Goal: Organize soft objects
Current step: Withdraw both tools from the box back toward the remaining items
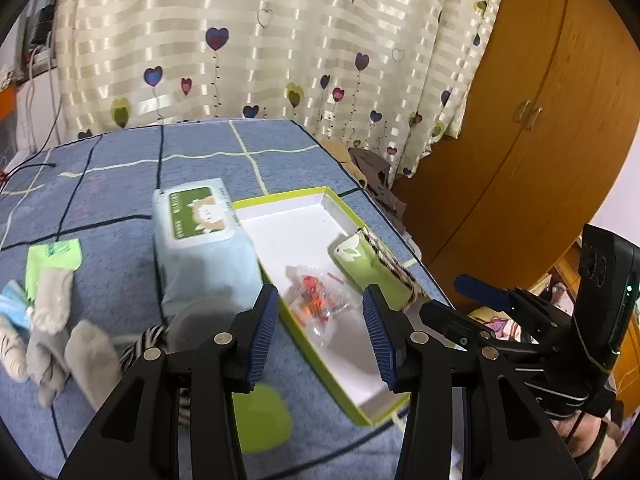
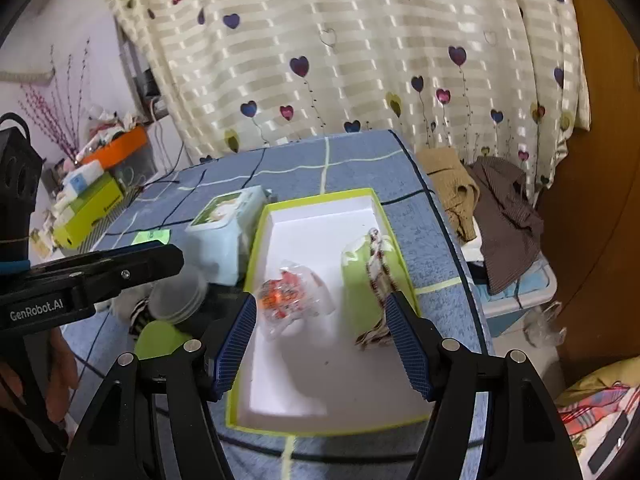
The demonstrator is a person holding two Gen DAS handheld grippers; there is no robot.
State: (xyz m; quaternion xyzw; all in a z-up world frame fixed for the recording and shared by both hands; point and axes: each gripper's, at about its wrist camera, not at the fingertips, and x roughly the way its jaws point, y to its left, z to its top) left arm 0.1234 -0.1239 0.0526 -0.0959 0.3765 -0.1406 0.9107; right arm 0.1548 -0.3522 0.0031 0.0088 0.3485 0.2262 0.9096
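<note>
Both views are evenly bright indoors, with daylight glowing through the curtain [image 1: 260, 40]. Fisheye bending curves the edges, and the corners go black. Motion blur softens the socks [image 1: 60, 340] and the white box [image 2: 320, 360]; shadows are faint.

My right gripper [image 2: 324, 344] open and empty above the lime-rimmed white box [image 2: 256, 240] on the blue bed [image 2: 432, 220], clear orange packet [image 2: 288, 296] inside, green striped bundle [image 2: 366, 280] against the box's right wall, wipes pack [image 2: 224, 236] beside its left edge

Left gripper [image 1: 320, 332] and right gripper [image 2: 324, 344] both angled downward, jaws apart, empty
</note>
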